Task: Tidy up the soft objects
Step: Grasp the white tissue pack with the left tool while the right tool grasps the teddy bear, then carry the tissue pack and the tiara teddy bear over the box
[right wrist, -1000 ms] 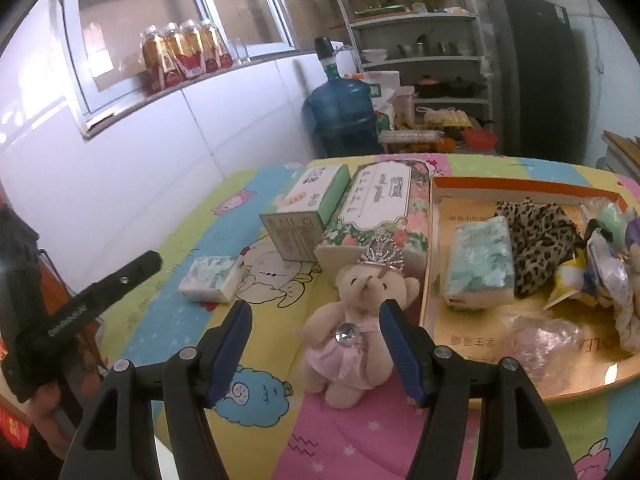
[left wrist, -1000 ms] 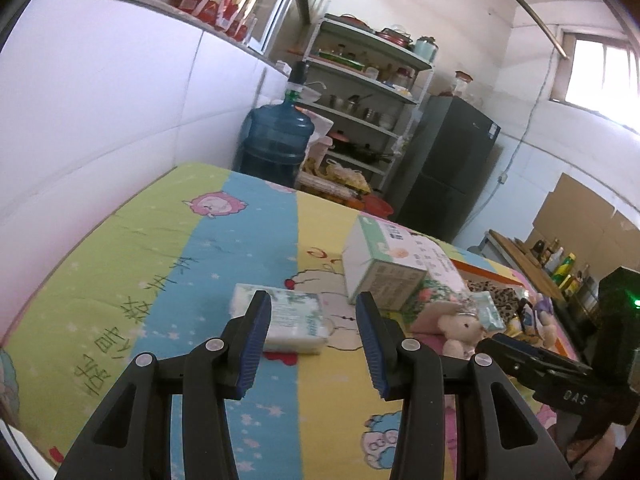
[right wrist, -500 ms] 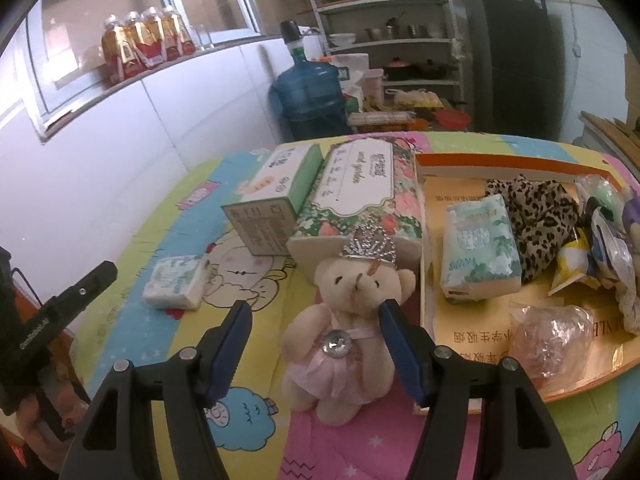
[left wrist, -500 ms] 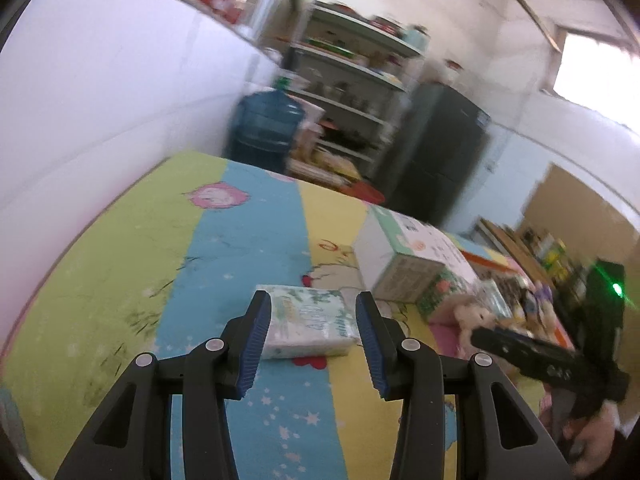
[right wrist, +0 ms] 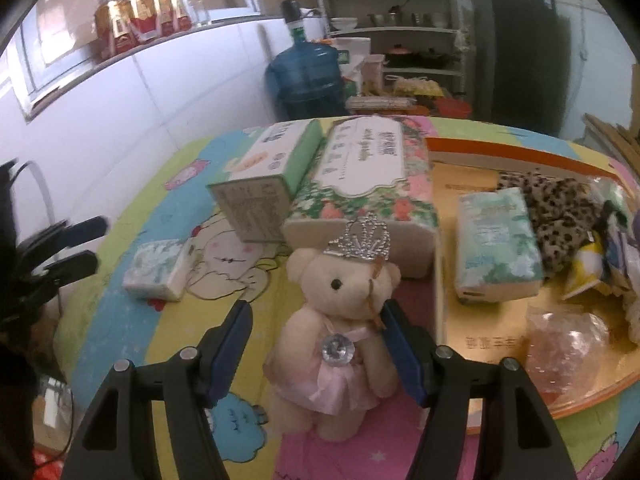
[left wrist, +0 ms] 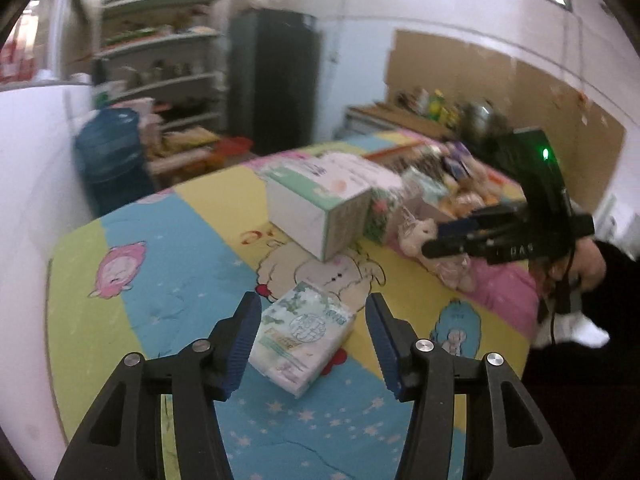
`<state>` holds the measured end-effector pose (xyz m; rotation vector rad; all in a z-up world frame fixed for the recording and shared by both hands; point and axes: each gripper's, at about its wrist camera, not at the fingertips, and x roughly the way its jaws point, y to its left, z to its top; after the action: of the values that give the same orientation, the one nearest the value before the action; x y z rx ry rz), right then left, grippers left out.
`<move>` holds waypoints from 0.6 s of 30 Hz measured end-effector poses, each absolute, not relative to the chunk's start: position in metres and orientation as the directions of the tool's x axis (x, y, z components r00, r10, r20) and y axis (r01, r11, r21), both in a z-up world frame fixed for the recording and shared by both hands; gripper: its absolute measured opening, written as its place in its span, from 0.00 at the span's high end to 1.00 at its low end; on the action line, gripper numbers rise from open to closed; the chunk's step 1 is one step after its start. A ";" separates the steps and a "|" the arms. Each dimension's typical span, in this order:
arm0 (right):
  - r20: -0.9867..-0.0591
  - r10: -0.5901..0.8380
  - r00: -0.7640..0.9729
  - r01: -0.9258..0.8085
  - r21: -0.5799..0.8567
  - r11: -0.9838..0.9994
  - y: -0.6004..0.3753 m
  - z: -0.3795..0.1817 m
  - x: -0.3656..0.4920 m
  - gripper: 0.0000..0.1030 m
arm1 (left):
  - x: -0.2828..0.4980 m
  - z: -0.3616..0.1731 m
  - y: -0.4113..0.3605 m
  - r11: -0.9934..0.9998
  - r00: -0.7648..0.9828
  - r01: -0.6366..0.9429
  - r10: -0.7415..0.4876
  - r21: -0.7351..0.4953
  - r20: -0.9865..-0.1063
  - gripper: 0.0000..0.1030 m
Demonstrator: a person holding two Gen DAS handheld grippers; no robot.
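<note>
A small green-and-white tissue pack [left wrist: 302, 336] lies on the cartoon-print mat, also visible as the tissue pack [right wrist: 158, 272] in the right wrist view. My left gripper [left wrist: 313, 314] straddles it with its jaws opening; neither pad touches the pack. A cream teddy bear [right wrist: 340, 320] in a pink dress and silver crown stands between the fingers of my right gripper [right wrist: 318, 314], whose jaws are closing. The right pad is at the bear's arm and the left pad is still apart from it. The bear [left wrist: 416, 236] also shows in the left wrist view, beside the right gripper [left wrist: 460, 236].
Behind the bear stand a green-and-white carton [right wrist: 260, 184] and a floral tissue box [right wrist: 364, 184]. An orange-rimmed tray [right wrist: 480, 148] on the right holds a tissue pack [right wrist: 496, 248], leopard cloth [right wrist: 560, 216] and a clear bag [right wrist: 568, 344]. A water jug [right wrist: 308, 80] stands beyond the table.
The left gripper has rolled and swung in over the small tissue pack, and its jaws have widened. The right gripper has come down closer to the bear and its jaws have narrowed.
</note>
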<state>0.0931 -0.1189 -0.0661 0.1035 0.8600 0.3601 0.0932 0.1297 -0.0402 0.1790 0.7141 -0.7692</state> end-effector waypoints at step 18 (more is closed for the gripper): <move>-0.726 0.395 0.562 -0.289 0.276 0.917 -0.122 -0.069 0.099 0.61 | 0.134 -0.092 0.094 0.467 0.280 0.884 -0.476 0.030 -0.833 0.40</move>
<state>0.0986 -0.1215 -0.0689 0.1304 0.8868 0.4041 0.1344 0.0941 -0.0916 0.5564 0.8683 -0.9770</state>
